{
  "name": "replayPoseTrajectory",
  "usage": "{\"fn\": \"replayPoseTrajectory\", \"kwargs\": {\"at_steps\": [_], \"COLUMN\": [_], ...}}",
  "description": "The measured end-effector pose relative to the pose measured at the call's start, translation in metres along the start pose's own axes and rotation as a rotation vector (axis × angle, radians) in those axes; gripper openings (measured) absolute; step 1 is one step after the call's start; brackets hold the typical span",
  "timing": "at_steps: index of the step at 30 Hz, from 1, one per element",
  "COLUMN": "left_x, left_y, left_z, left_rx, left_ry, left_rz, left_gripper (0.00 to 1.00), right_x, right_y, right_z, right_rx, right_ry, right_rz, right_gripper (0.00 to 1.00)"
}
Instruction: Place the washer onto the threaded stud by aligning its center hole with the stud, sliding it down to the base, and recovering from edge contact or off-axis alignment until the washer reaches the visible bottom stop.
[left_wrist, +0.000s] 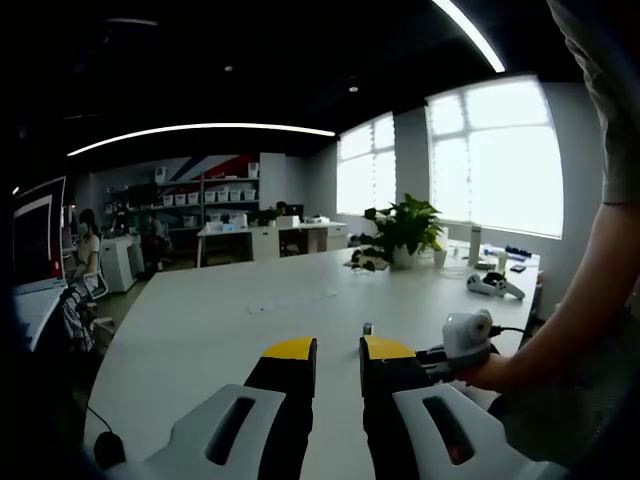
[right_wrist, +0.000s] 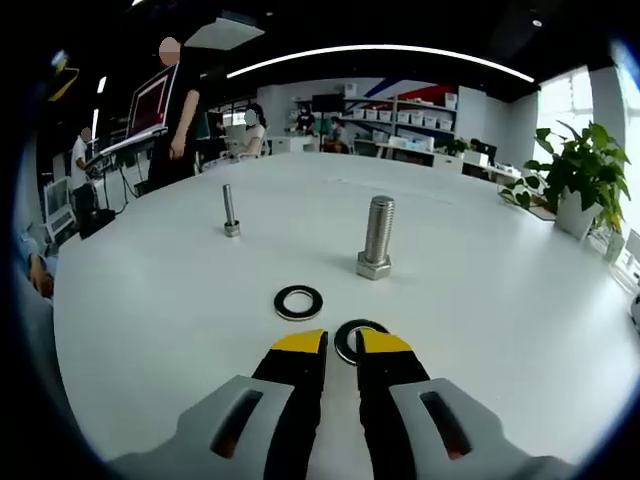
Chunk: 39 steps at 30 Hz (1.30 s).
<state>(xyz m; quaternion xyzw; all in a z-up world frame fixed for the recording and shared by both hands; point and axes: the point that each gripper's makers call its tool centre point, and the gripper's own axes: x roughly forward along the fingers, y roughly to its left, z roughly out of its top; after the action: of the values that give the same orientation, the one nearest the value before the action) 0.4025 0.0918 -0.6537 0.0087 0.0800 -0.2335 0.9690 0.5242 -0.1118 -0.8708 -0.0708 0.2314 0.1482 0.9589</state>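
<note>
Yellow-tipped right gripper (right_wrist: 341, 342) nearest, narrowly parted, straddling a dark washer (right_wrist: 357, 338) flat on the white table (right_wrist: 150, 300), seemingly poised for pickup, grip not confirmed. Second washer (right_wrist: 298, 301) just beyond. Farther, thick stud (right_wrist: 376, 238) upright for threading, thin stud (right_wrist: 230, 211) behind. Left gripper (left_wrist: 338, 348) slightly open, empty, idle.

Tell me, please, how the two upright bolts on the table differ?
The thick bolt is wide with a hex base; the thin bolt is slim on a small base. The thick bolt stands nearer the right gripper and the washers; the thin bolt stands farther left. Both stand upright, bare.
</note>
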Motion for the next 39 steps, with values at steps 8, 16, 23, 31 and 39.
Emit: {"fn": "replayPoseTrajectory", "kwargs": {"at_steps": [8,16,23,31,39], "left_x": [0.000,0.001,0.001,0.001,0.001], "left_y": [-0.001,-0.001,-0.001,-0.001,-0.002], "left_z": [0.000,-0.001,-0.001,-0.001,-0.001], "left_rx": [0.003,0.002,-0.001,-0.001,0.000], "left_ry": [-0.001,0.002,0.003,0.004,0.005], "left_rz": [0.000,-0.001,-0.003,-0.003,-0.006], "left_gripper": [0.15,0.15,0.15,0.15,0.15], "right_x": [-0.003,-0.006,-0.006,-0.006,-0.001], "right_y": [-0.012,-0.019,-0.016,-0.009,-0.001], "right_z": [0.004,0.001,0.002,0.004,0.007], "right_rx": [-0.014,0.019,0.065,0.068,0.059], "right_ry": [-0.021,-0.017,-0.025,-0.032,-0.032], "right_rz": [-0.043,-0.063,-0.058,-0.038,-0.017], "right_gripper": [0.25,0.31,0.32,0.26,0.26]}}
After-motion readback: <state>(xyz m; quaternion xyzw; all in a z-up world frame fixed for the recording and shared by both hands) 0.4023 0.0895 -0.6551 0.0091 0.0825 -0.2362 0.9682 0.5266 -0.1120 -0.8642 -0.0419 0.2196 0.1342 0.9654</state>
